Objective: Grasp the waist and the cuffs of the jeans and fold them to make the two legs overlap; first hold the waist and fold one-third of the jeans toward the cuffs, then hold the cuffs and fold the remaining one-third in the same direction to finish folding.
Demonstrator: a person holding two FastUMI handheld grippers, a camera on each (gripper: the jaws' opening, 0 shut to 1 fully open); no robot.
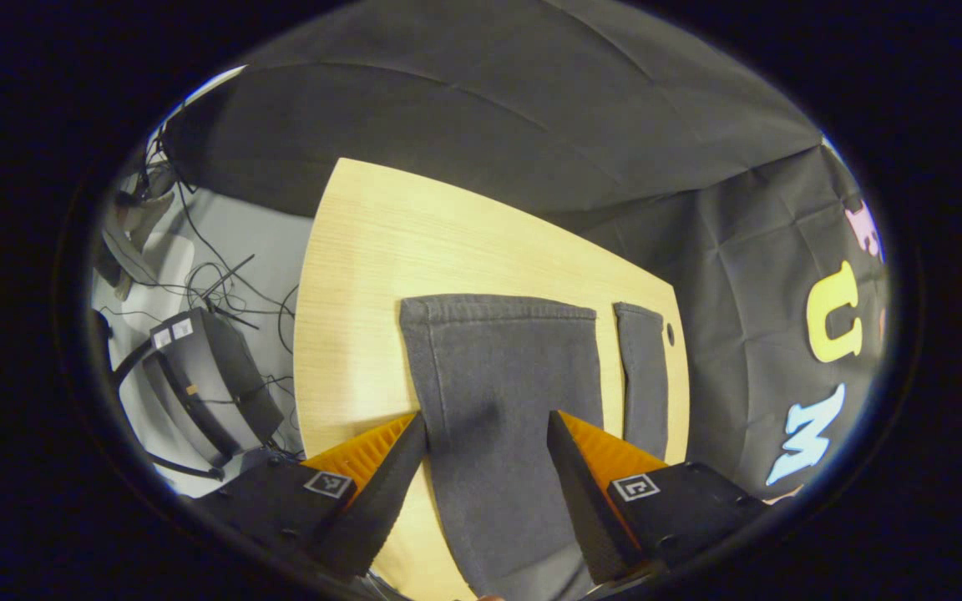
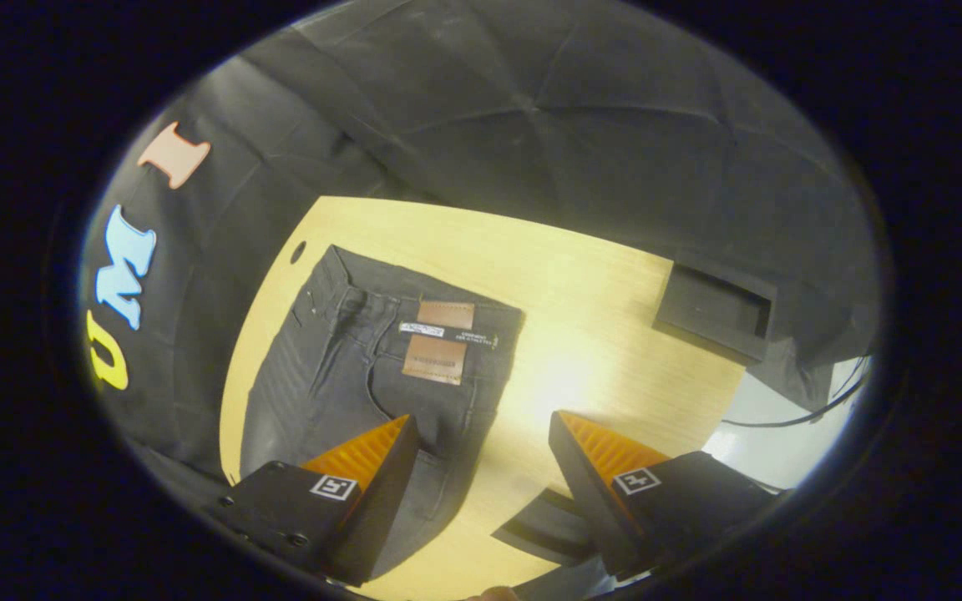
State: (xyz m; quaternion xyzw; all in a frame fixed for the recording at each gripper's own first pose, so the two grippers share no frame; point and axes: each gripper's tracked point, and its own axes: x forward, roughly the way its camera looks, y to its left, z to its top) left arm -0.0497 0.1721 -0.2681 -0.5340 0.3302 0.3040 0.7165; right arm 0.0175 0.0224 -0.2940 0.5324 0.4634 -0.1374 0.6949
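lying flat on the table [image 1: 356, 250], the jeans [image 1: 498, 392] show cuffs [image 1: 498, 307] in the left gripper view, waist [image 2: 414, 292] in the right; mid-legs are cut off. left gripper [image 1: 487, 434] and right gripper [image 2: 485, 438] hover, jaws apart. a tray [image 2: 715, 310] sits nearby.

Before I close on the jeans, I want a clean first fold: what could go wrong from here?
The left gripper hangs open over one leg, well short of its cuff, so it may pinch mid-leg. The right gripper straddles the jeans' side edge below the waist, so it may catch only one layer.
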